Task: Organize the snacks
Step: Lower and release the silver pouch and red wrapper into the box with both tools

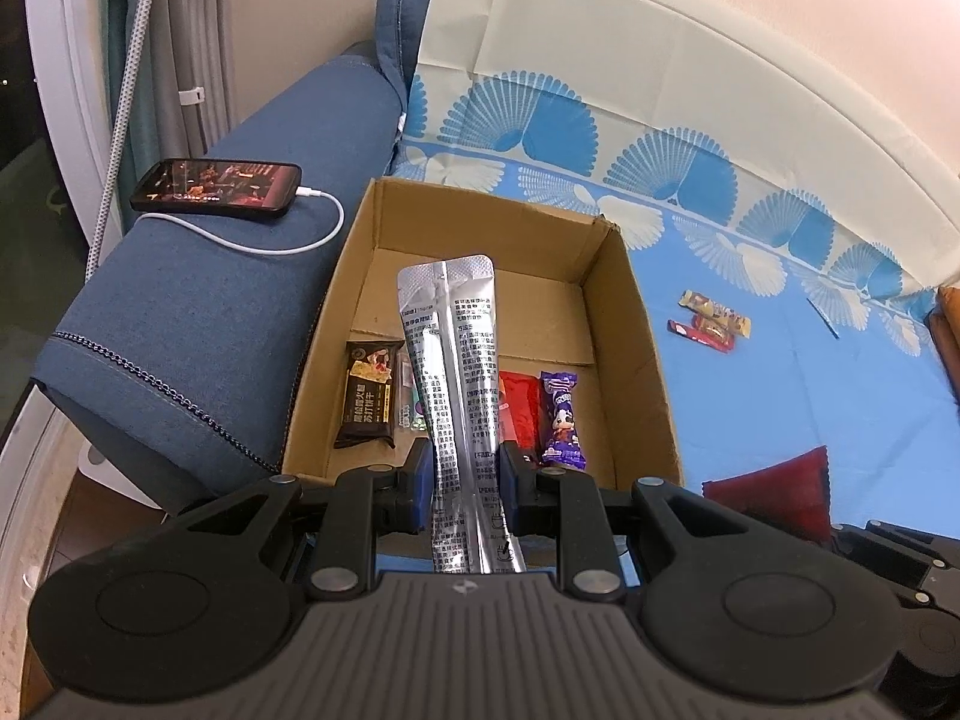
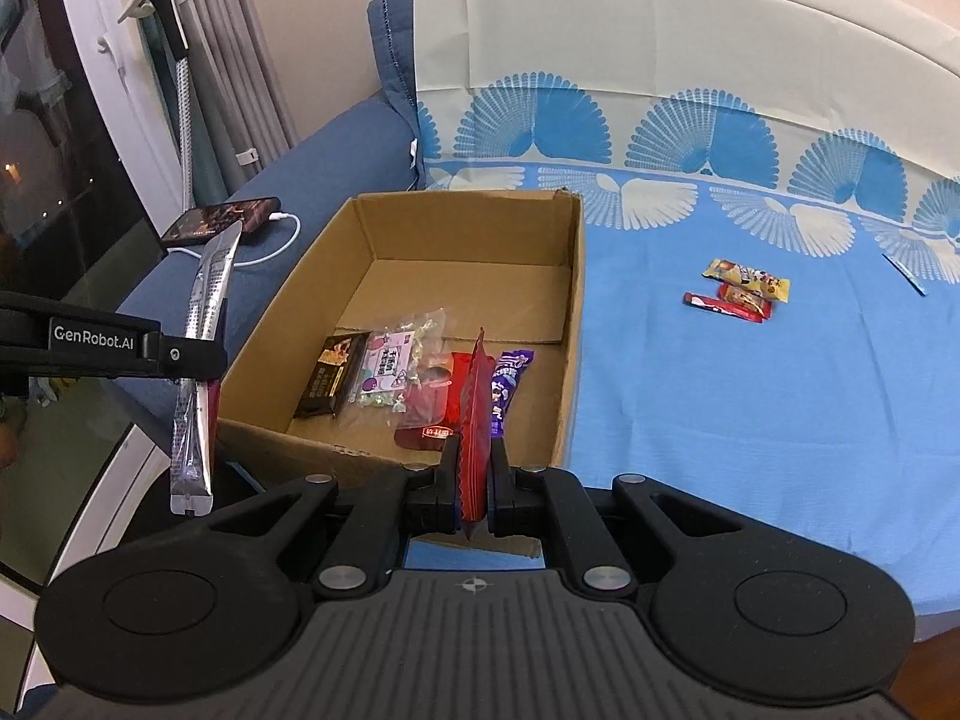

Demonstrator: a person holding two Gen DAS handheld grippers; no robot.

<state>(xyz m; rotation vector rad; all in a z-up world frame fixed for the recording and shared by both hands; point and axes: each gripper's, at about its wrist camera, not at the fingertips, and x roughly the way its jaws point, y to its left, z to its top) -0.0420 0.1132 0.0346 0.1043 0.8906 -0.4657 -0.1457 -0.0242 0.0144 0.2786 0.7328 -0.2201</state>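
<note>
Sofa cover (image 2: 720, 420): a blue cloth with a fan pattern is spread ahead and to the right of both grippers.
Cardboard box (image 2: 573, 324): an open box is seen directly ahead of both grippers, with several snacks lying on its floor.
Silver sachet (image 1: 456, 372): a long foil packet is held upright, clamped by the left gripper (image 1: 462, 480) at its lower part, over the box's near edge. It is judged light, floppy and slippery; a grip low on the flat seam looks safest.
Red packet (image 2: 474, 420): a thin crinkly wrapper is pinched edge-on by the right gripper (image 2: 474, 498), just short of the box. It is judged light and easily crushed.
Loose snacks (image 2: 741, 291): three small wrapped bars are left on the cloth, well ahead and to the right.
</note>
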